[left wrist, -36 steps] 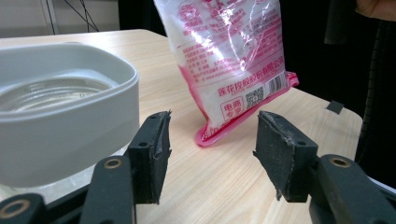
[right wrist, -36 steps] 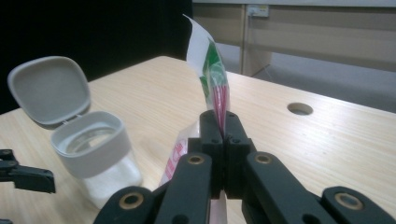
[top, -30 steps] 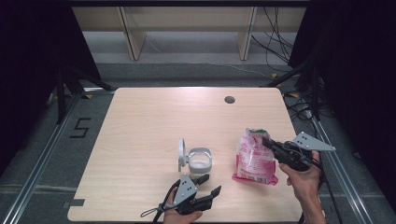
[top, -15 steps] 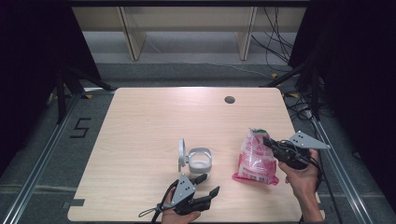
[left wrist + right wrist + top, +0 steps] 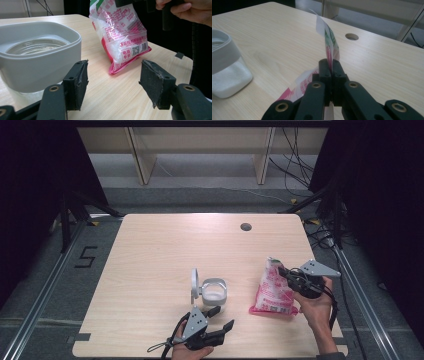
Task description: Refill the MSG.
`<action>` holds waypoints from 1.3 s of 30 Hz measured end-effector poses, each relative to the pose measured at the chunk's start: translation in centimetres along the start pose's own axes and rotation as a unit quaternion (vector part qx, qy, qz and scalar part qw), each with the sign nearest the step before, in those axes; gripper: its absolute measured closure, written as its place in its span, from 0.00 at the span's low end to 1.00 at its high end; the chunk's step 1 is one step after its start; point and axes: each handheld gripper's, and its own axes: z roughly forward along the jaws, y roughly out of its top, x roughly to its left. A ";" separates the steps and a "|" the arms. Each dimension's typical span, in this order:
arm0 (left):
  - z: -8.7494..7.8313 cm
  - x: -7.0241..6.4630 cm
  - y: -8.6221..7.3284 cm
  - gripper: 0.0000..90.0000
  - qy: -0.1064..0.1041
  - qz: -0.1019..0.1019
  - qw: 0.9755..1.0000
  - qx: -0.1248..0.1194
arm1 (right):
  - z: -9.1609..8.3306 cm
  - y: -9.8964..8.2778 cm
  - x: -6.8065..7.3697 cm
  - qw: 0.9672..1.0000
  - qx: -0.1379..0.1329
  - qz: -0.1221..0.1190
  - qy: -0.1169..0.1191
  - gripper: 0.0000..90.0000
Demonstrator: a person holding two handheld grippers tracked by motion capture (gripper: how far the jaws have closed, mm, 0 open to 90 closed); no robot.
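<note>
The pink bag (image 5: pixel 272 292) stands on its bottom edge at the right side of the table (image 5: pixel 150 250), a clear plastic pouch printed in pink and white, with white grains showing through and a green patch near the top. The right gripper (image 5: pixel 289 272) has its jaws pressed together on the bag's flat top seam, and in the right gripper view that seam (image 5: pixel 329 50) rises thin and upright between them. Compared with a second ago, the bag sits a touch lower and nearer the table's front edge, still pinched at the top. The left gripper (image 5: pixel 222 317) waits near the front edge with nothing between its spread jaws, which have just been opening a little wider. Just beyond it stands the white container (image 5: pixel 214 291), lid (image 5: pixel 194 282) tipped up.
</note>
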 end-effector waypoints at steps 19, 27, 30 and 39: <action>-1.3 1.0 -0.1 0.41 0.007 0.005 1.000 0.012 | 0.9 -1.4 -1.2 0.999 0.014 0.009 -0.027 0.97; -1.5 1.5 -0.2 0.41 0.011 0.004 1.000 0.016 | 0.6 -2.0 -1.6 0.998 0.023 0.060 -0.027 0.90; -1.5 1.7 -0.3 0.41 0.005 -0.002 1.000 0.007 | 0.6 -2.1 -1.8 0.997 0.024 0.058 -0.040 0.83; -2.6 2.5 -0.1 0.40 0.013 -0.001 1.000 0.008 | -0.3 -2.4 -1.5 0.993 0.028 0.094 -0.068 0.67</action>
